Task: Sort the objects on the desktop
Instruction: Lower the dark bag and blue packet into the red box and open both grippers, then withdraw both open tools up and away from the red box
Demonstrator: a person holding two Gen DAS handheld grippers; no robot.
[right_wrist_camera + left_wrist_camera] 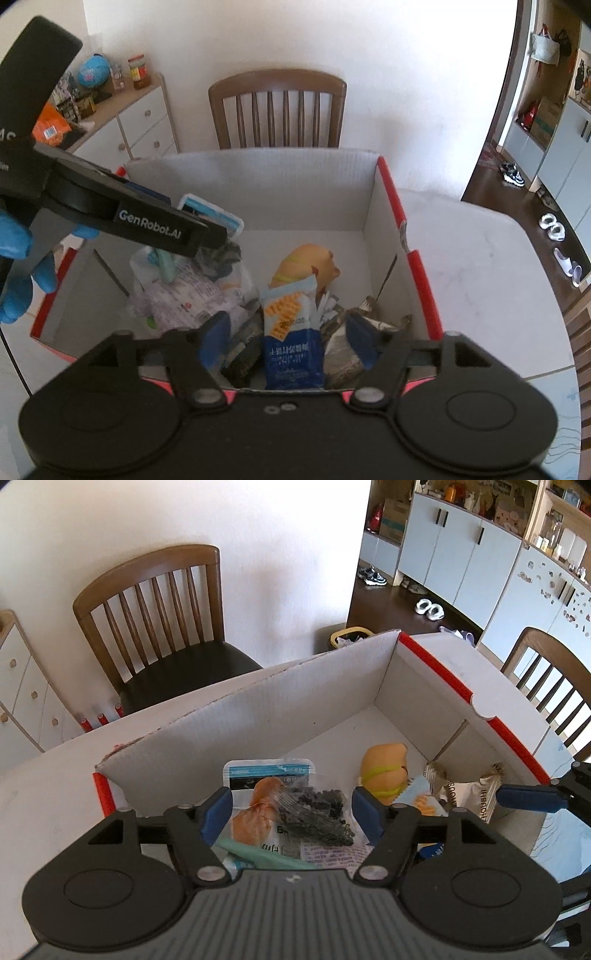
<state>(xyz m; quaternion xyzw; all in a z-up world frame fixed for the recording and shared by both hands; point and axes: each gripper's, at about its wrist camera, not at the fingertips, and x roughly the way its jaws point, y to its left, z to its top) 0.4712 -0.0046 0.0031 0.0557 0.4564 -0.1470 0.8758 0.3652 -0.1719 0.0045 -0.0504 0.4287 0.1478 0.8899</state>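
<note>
A white cardboard box with red edges stands on the table and holds several items. My left gripper is open above a clear bag of bread and dark bits; its blue fingers stand apart from the bag. An orange toy lies further in. In the right wrist view the same box shows a blue and white snack packet lying between the fingers of my right gripper. That gripper is open, with gaps on both sides of the packet. The orange toy lies behind the packet.
A wooden chair stands beyond the box, and another chair at the right. The white table extends to the right of the box. A blue-gloved hand holds the left tool. A drawer cabinet stands at the back left.
</note>
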